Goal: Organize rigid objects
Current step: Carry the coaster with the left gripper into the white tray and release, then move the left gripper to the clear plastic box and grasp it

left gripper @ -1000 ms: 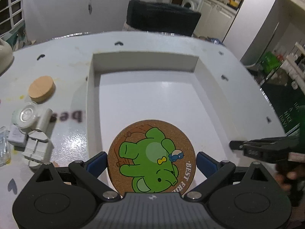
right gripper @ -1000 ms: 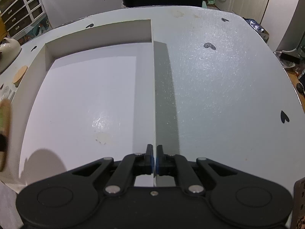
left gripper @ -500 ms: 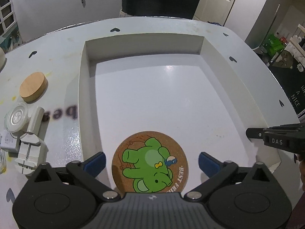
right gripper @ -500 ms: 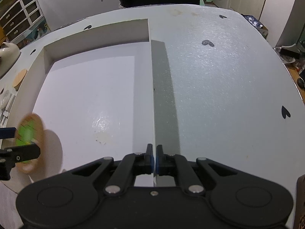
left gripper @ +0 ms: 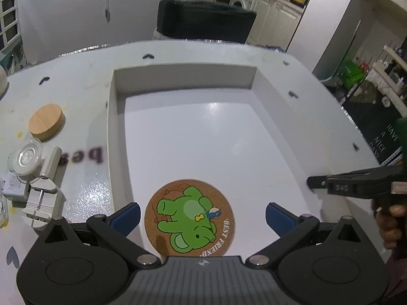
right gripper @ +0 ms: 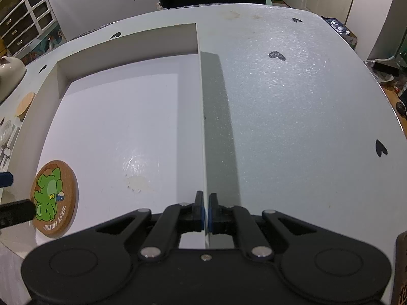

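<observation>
A round cork coaster [left gripper: 189,218] with a green elephant lies flat on the floor of the white tray [left gripper: 112,132], near its front left corner; it also shows in the right wrist view [right gripper: 53,198]. My left gripper [left gripper: 202,216] is open, its blue pads either side of the coaster with gaps. My right gripper [right gripper: 206,209] is shut on the tray's thin right wall [right gripper: 202,117] near the front. It shows in the left wrist view [left gripper: 356,183] at the tray's right edge.
Left of the tray on the white table [right gripper: 292,101] lie a round wooden lid [left gripper: 46,119], a clear round lid [left gripper: 25,156], a white cylinder [left gripper: 51,161], a white clamp-like tool [left gripper: 42,203] and a small white adapter [left gripper: 11,185]. A dark chair [left gripper: 203,21] stands behind the table.
The left gripper let go of the coaster, which now lies flat in the tray, and drew back slightly. The right gripper stays clamped on the tray wall.
</observation>
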{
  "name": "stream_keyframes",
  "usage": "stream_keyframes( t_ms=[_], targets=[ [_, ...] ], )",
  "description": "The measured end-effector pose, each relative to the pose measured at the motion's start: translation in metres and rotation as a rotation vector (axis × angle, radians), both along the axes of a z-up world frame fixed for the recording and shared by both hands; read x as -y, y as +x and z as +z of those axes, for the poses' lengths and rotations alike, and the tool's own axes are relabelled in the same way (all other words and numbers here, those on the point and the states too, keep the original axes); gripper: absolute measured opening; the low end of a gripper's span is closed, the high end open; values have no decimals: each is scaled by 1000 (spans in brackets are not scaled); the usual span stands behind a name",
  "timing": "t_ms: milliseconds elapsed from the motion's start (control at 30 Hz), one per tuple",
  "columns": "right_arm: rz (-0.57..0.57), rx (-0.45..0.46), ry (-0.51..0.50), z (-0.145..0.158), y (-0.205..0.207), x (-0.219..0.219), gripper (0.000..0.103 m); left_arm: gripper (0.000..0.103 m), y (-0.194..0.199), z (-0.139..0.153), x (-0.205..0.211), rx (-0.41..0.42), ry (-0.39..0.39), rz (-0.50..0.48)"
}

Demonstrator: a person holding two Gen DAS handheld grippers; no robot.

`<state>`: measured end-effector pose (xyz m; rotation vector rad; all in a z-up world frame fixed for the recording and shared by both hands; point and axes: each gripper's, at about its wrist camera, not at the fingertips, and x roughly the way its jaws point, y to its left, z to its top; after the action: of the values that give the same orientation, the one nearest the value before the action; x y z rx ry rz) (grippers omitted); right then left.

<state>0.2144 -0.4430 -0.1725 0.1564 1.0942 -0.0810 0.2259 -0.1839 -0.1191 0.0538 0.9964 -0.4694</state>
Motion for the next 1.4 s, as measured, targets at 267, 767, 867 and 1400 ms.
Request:
stream_keyframes(
  t_ms=[267,767,867,1400],
  targets=[
    [3,3,-11,0,0,-4,4,103,-10,31,-23,111,-67,59],
    [0,3,-19,0,1,-7,4,103,7,47,-119,207,18,288],
    [-3,4,-20,0,1,-8,4,103,15,38,-143,192,67,355],
    [-24,3,-22,0,1,-11,6,103,42,-38,-228,41,217,556]
  ],
)
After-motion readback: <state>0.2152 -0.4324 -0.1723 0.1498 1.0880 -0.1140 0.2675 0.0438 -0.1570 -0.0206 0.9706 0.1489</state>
